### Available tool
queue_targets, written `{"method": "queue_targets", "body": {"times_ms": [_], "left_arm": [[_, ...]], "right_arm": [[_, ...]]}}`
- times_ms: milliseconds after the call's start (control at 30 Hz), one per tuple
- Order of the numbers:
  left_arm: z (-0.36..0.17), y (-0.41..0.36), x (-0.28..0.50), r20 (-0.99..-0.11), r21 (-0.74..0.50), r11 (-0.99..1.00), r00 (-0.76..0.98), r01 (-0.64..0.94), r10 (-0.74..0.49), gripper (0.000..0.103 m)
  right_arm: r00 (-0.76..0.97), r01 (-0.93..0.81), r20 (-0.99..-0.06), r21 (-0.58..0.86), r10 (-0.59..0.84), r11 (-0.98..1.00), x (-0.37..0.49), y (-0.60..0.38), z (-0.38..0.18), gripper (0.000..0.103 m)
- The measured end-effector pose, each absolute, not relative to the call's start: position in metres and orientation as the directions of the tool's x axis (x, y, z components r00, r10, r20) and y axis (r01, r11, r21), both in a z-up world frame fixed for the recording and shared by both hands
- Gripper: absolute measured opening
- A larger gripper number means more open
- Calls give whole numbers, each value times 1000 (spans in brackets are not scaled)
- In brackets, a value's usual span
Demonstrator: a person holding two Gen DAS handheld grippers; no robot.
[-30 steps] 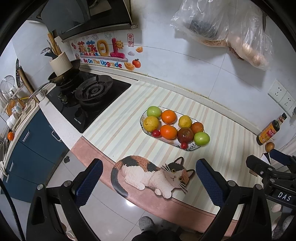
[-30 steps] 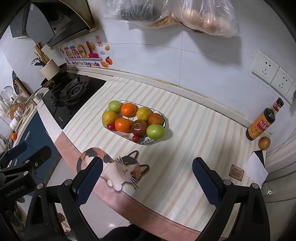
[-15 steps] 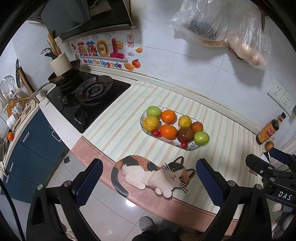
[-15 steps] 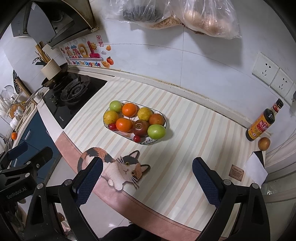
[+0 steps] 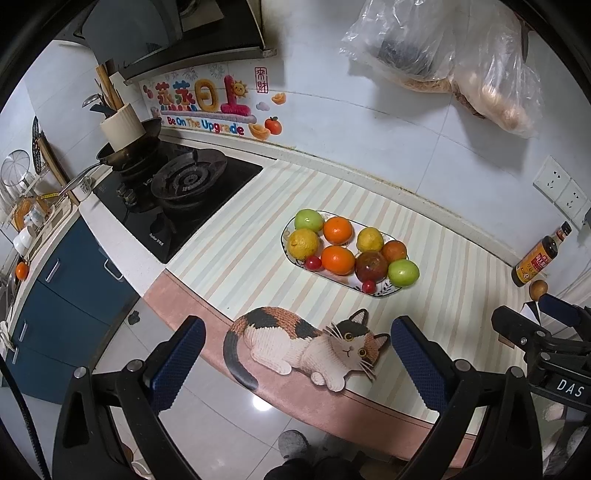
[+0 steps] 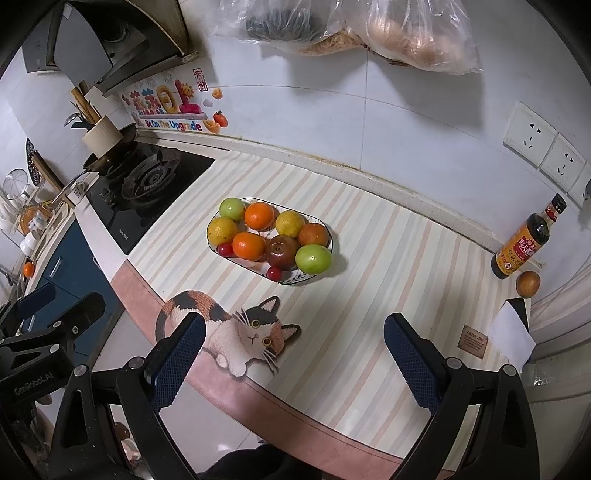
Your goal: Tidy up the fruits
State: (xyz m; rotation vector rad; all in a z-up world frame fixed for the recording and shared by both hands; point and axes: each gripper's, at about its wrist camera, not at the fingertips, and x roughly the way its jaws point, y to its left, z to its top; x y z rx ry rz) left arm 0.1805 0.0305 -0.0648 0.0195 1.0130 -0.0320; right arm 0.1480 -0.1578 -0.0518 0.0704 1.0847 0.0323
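Observation:
An oval white plate on the striped counter mat holds several fruits: green apples, oranges, yellow citrus, a dark red apple and small red cherry tomatoes. A lone brown fruit lies far right by a sauce bottle. My left gripper is open and empty, above the counter's front edge. My right gripper is open and empty, to the plate's near right.
A sauce bottle stands at the back right near wall sockets. A gas hob with a pan is to the left. A cat picture is printed on the mat's front edge. Plastic bags hang on the wall.
Both cameras drifted very slightly; the plate sits marginally further right in the right wrist view. Both grippers stay open and empty.

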Motion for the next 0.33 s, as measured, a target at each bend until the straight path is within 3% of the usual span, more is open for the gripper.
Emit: {"method": "queue_targets", "body": {"times_ms": [333], "left_arm": [[-64,29,178,-844,3,999,536,34,-16,103]], "right_arm": [[466,9,-882,75,62,997,147,-158,-52,99]]}}
